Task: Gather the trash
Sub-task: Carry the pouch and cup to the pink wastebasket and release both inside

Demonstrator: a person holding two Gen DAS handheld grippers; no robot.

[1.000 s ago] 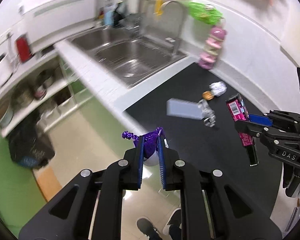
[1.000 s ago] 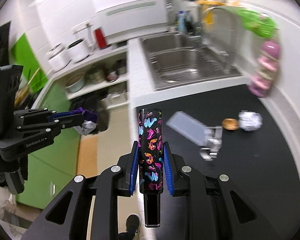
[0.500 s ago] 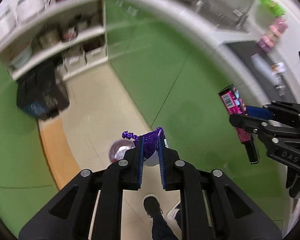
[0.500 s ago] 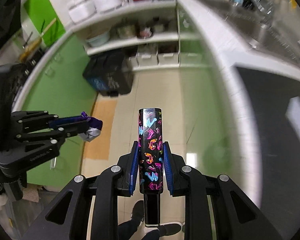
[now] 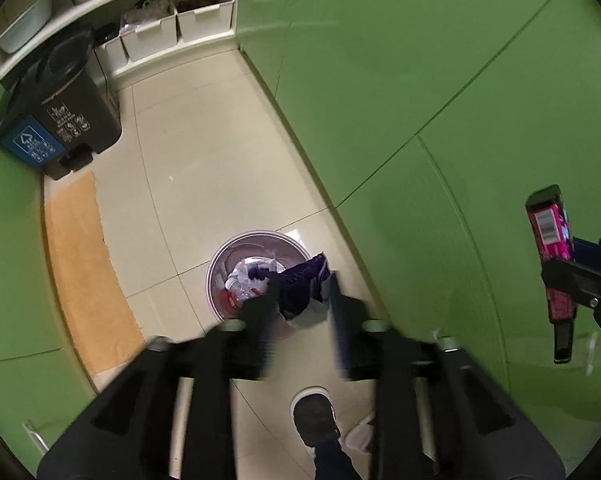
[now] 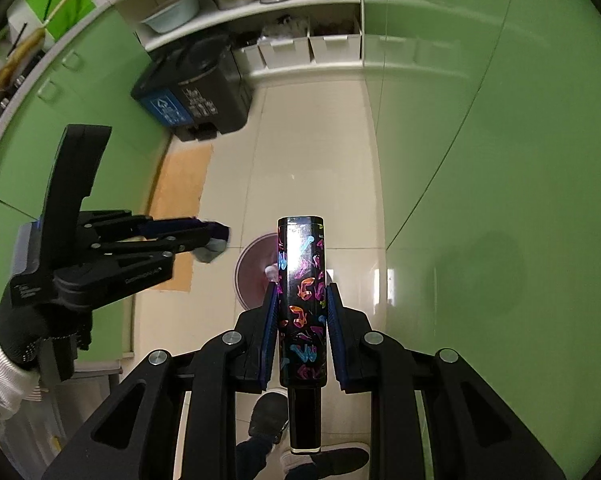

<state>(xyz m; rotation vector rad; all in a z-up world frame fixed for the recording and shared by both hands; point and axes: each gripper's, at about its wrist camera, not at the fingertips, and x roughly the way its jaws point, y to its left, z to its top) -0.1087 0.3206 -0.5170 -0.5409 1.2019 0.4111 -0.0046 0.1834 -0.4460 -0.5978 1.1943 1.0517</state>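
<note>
A: Left gripper, state?
B: Fingers parted and motion-blurred. Purple wrapper between them, against the left finger, clear of the right one; gripped or loose, cannot tell. Positioned over the round bin on the tiled floor, at the bin's right rim.

A: Bin contents?
B: Crumpled white, red and purple scraps inside. Bin close beside the green cabinet front.

A: Right gripper?
B: Clamped on the black patterned box, blue pads pressed to both long sides. Box upright, running well beyond the pads at both ends. Seen from the right wrist, bin rim partly hidden behind the box.

A: Relative position of the two?
B: Well apart. In the right wrist view, left gripper to the left, held by a black-gloved hand, wrapper hanging at its tips. In the left wrist view, box at the far right edge, pink barcode face visible.

A: Surroundings?
B: Dark pedal bin with blue label, far left, next to open shelves. Orange mat along the left cabinets. Shoe near, below the grippers.
</note>
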